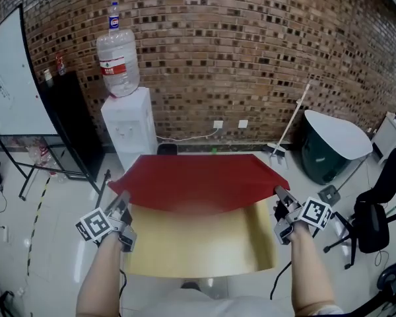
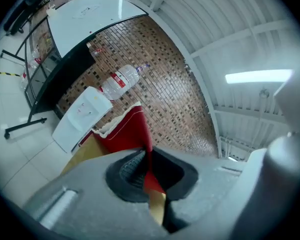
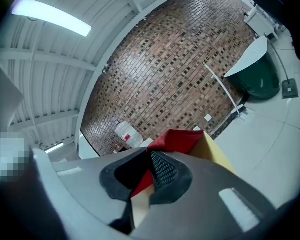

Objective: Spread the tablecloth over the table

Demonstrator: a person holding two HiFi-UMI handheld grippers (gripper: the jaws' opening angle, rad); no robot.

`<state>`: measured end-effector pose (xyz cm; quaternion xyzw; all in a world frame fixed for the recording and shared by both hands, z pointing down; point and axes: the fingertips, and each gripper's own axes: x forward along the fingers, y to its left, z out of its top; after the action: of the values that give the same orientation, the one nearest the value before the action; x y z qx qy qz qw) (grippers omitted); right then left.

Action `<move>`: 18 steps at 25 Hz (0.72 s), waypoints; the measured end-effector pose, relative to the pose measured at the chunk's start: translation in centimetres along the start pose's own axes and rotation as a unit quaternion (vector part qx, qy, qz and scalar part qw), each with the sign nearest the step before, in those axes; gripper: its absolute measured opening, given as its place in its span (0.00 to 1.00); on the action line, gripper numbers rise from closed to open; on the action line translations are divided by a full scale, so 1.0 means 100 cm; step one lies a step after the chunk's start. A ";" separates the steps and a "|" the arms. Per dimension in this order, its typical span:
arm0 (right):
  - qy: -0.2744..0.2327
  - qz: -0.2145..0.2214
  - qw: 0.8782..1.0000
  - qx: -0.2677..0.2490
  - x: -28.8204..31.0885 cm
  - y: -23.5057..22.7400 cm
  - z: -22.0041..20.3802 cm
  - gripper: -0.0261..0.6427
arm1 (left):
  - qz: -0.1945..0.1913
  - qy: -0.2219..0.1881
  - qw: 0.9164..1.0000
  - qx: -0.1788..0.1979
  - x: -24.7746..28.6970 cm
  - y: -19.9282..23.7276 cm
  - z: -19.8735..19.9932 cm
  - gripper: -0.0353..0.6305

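Observation:
A tablecloth (image 1: 198, 183), red on one face and gold on the other, hangs stretched in the air between my two grippers. Its red part billows away from me toward the brick wall, and the gold part (image 1: 198, 243) sags near my body. My left gripper (image 1: 122, 203) is shut on the cloth's left corner; the red and gold fabric (image 2: 151, 181) shows pinched between its pads. My right gripper (image 1: 280, 200) is shut on the right corner, with the fabric (image 3: 142, 184) clamped between its pads. The table is hidden under the cloth.
A white water dispenser (image 1: 127, 127) with a large bottle stands by the brick wall. A whiteboard on a stand (image 1: 10, 91) is at the left. A dark green bin (image 1: 330, 150), a broom (image 1: 290, 121) and black office chairs (image 1: 376, 210) are at the right.

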<state>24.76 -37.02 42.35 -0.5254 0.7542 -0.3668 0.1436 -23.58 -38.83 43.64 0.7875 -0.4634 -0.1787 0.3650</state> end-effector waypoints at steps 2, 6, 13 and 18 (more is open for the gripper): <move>0.009 -0.011 1.000 0.005 -0.024 -0.002 -0.024 0.05 | 0.016 0.005 1.000 -0.005 -0.024 0.003 -0.024 0.06; 0.034 0.000 0.999 -0.001 -0.060 0.005 -0.069 0.05 | 0.032 0.006 0.999 -0.017 -0.071 -0.001 -0.063 0.06; 0.032 -0.037 0.999 0.000 -0.127 -0.015 -0.114 0.05 | 0.051 0.019 0.998 -0.029 -0.132 0.000 -0.112 0.06; 0.030 -0.063 0.997 0.014 -0.160 -0.035 -0.140 0.05 | 0.067 0.038 0.996 -0.041 -0.161 0.015 -0.147 0.06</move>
<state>25.23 -17.65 51.80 -0.5583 0.7186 -0.4011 0.1048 -23.50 -19.45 53.65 0.7449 -0.4933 -0.1426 0.4259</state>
